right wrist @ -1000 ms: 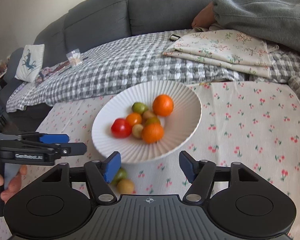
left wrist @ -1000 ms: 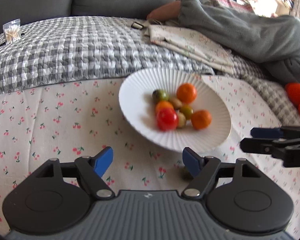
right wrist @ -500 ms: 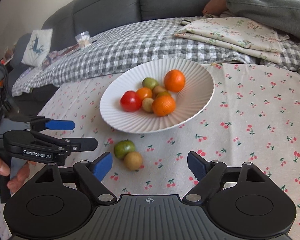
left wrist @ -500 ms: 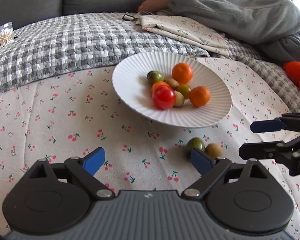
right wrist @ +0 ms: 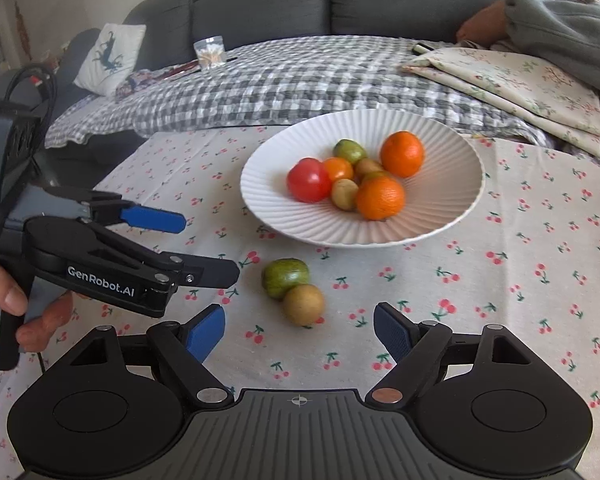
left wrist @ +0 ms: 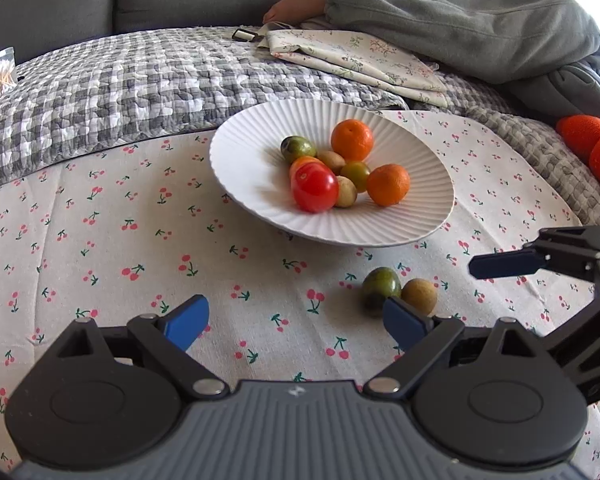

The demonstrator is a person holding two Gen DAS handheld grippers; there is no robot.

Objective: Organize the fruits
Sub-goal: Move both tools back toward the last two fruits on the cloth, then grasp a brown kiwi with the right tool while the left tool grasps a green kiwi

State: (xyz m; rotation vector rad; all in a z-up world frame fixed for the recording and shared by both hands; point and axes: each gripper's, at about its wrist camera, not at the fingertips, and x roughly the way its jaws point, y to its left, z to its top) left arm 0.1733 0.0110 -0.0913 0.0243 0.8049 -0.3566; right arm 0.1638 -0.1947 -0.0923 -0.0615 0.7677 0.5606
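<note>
A white ribbed plate (left wrist: 239, 168) (right wrist: 452, 208) on the cherry-print cloth holds a red tomato (left wrist: 314, 187) (right wrist: 308, 180), two oranges and several small green and brown fruits. A green fruit (left wrist: 380, 286) (right wrist: 285, 277) and a brown fruit (left wrist: 419, 296) (right wrist: 303, 305) lie touching on the cloth in front of the plate. My left gripper (left wrist: 295, 322) is open and empty, its right fingertip just before the green fruit. My right gripper (right wrist: 299, 332) is open and empty, just short of the brown fruit. Each gripper shows in the other's view, the left (right wrist: 203, 246) and the right (left wrist: 504, 262).
A grey checked quilt (left wrist: 119, 88) and folded floral cloths (left wrist: 352, 56) lie behind the plate on the sofa. A person in grey (left wrist: 460, 20) rests at the back right. A jar of cotton swabs (right wrist: 209, 53) stands on the quilt. Orange knitted things (left wrist: 592, 140) lie at the right.
Both grippers have pulled back from the plate and lowered. The green and brown fruits on the cloth now show fully in both views. Both grippers stay open.
</note>
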